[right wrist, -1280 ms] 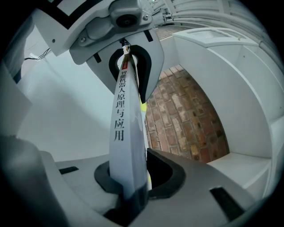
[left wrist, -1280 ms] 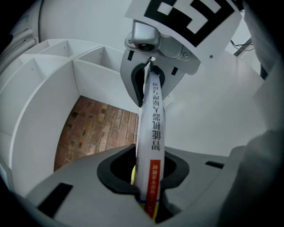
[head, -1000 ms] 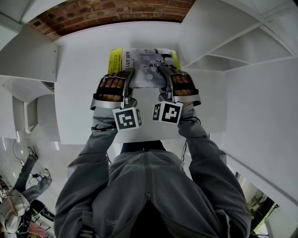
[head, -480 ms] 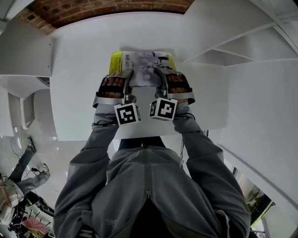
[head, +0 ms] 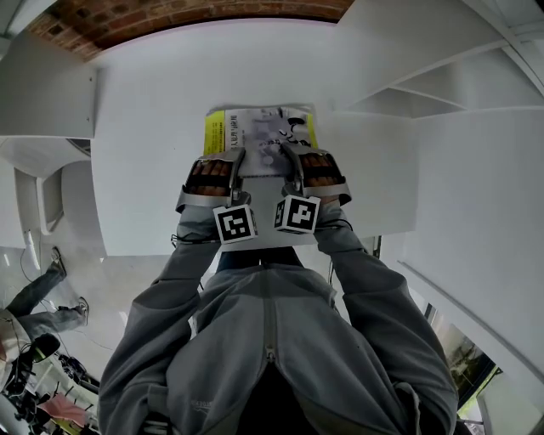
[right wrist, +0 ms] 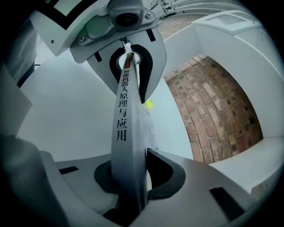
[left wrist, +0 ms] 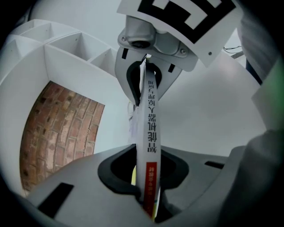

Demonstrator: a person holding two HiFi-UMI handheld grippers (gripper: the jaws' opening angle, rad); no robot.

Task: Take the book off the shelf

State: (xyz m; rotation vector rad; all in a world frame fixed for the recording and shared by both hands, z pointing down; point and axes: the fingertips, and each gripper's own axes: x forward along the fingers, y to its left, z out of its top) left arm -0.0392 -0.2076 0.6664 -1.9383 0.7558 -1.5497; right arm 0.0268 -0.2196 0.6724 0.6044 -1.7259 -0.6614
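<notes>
Clamping the book (head: 262, 136) along its spine, left claw (head: 235, 160) and right claw (head: 294, 158) hold it together.

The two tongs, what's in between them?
The book, in the head view: both the left tongs, which just squeezed tighter, and the right tongs clamp its near edge.

The thin grey-and-yellow paperback book (head: 263, 136) is paper, its cover and white spine smooth with a slight sheen. The left gripper (left wrist: 147, 190) and right gripper (right wrist: 132, 195) have matt grey moulded-plastic bodies with darker, rubbery-looking jaw linings. Each black-and-white marker cube (head: 235, 223) looks flat and matt. The white worktop (head: 153, 144) is smooth and matt, as is the white board shelf (head: 442, 85) by its far right corner. The red brick wall (head: 195, 17) is rough, with gritty mortar joints. The grey jacket sleeves (head: 374, 280) are soft knit cloth.
</notes>
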